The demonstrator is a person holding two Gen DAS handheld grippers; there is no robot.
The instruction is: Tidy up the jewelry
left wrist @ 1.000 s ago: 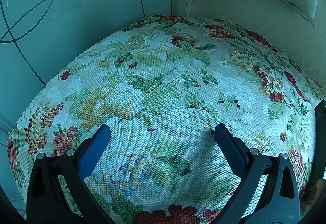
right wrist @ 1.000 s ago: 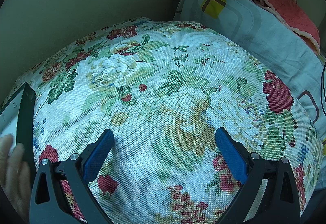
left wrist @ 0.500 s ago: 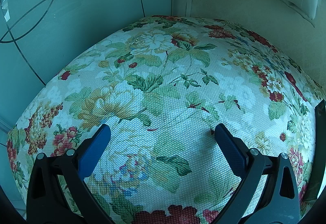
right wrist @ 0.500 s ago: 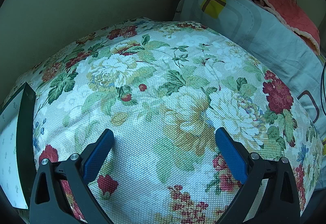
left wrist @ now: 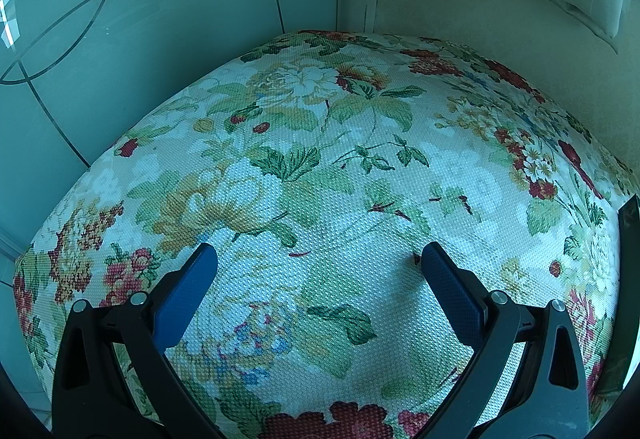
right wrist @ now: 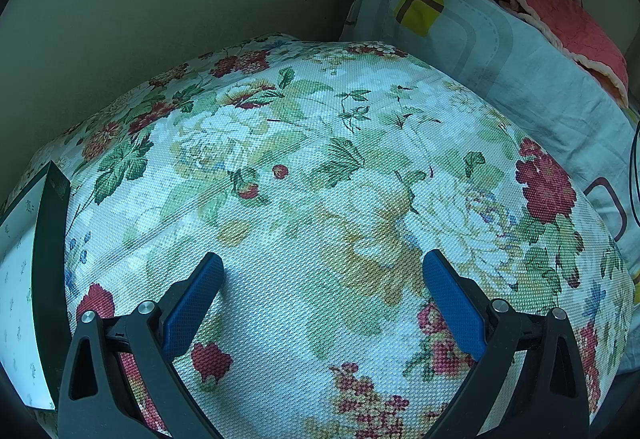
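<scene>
Left wrist view: the left gripper (left wrist: 316,263) hovers over the floral cloth (left wrist: 320,167), fingers apart, empty.

Right wrist view: the right gripper (right wrist: 320,271), fingers apart; a dark-rimmed white box (right wrist: 24,279) lies at the cloth's left edge.

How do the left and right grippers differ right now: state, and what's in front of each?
Surroundings: the left gripper faces floor tiles past the floral cloth; the right gripper faces a pale blue pillow.
Box: a dark-edged box lies beside the right gripper; the left sees only its edge.
Shared: both open, empty, blue pads, over cloth.
</scene>
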